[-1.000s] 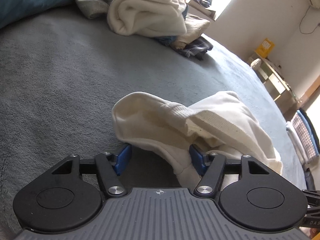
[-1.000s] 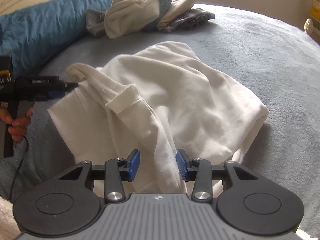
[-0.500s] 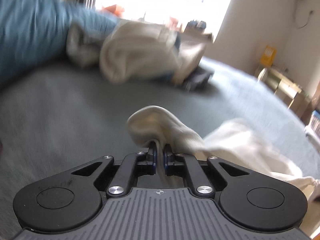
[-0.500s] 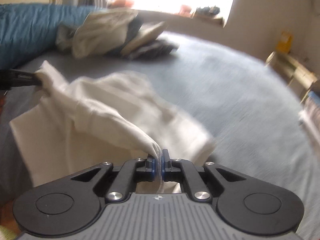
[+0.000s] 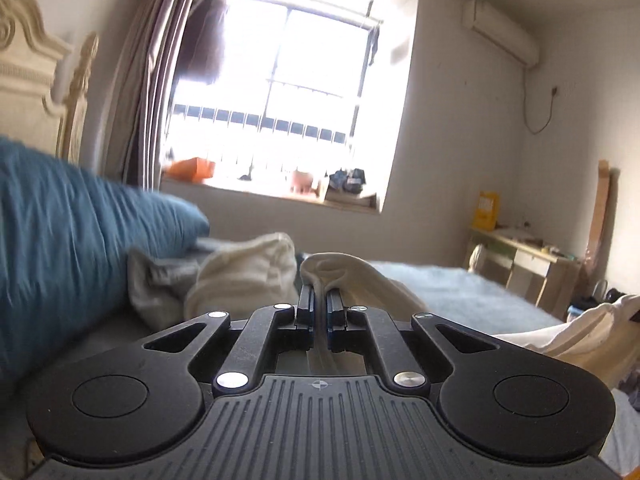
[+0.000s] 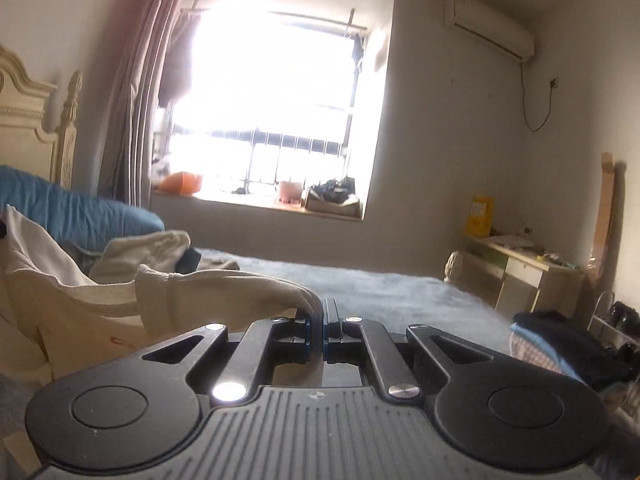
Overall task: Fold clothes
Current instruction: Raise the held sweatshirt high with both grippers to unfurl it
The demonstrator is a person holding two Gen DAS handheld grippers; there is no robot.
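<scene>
Cream garment (image 6: 92,304) hung unfolded between left gripper (image 5: 320,304) and right gripper (image 6: 316,316), both clamped on its cloth; folding remained.

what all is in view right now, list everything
cream cotton garment: one, cream, lifted over the bed, pinched at two spots
pile of unfolded clothes: one heap, cream and grey, far side of the bed
blue quilt: one, blue, left, by the headboard
grey plush bed cover: one, grey, across the bed
carved cream headboard: one, left wall
window: one, bright, clutter on its sill
wall air conditioner: one, white, upper right
small desk: one, pale, right wall
left tongs: shut on the garment
right tongs: shut on the garment
</scene>
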